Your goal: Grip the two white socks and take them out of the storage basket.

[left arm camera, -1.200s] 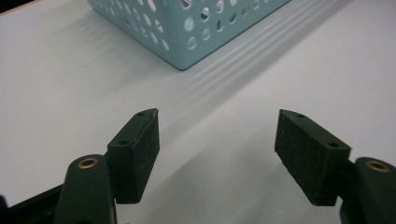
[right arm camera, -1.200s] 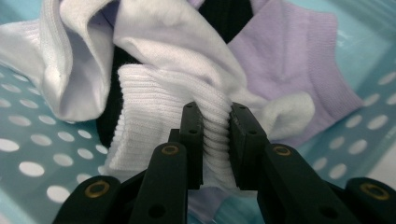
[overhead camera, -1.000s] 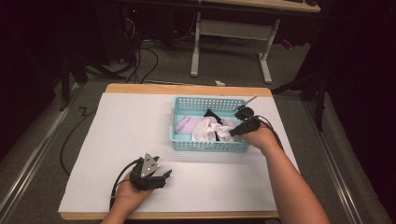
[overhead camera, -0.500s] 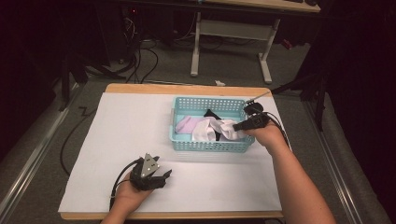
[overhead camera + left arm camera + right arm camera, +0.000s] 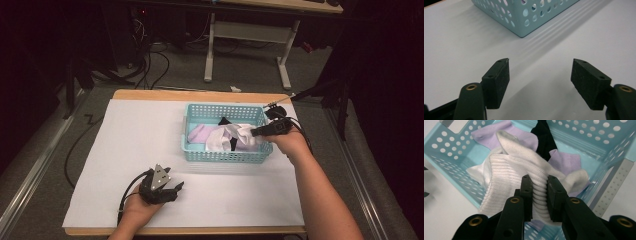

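From the high view, the right gripper [image 5: 256, 133] reaches into the perforated turquoise plastic basket [image 5: 226, 155]. The left gripper [image 5: 540, 82] idles on white paper [image 5: 456, 45], jaws wide apart. The right gripper view shows its jaws pinching the ribbed white sock [image 5: 509, 167]; lifting could likely drag tangled neighbours out.

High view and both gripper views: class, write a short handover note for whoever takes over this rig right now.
Right gripper: shut on the ribbed cuff of the white sock, inside the blue basket.
Left gripper: open, holding nothing, on the white sheet in front of the basket.
Lilac socks and a black sock lie in the basket.
Done: sock gripped.
Left: probably lifting it out.
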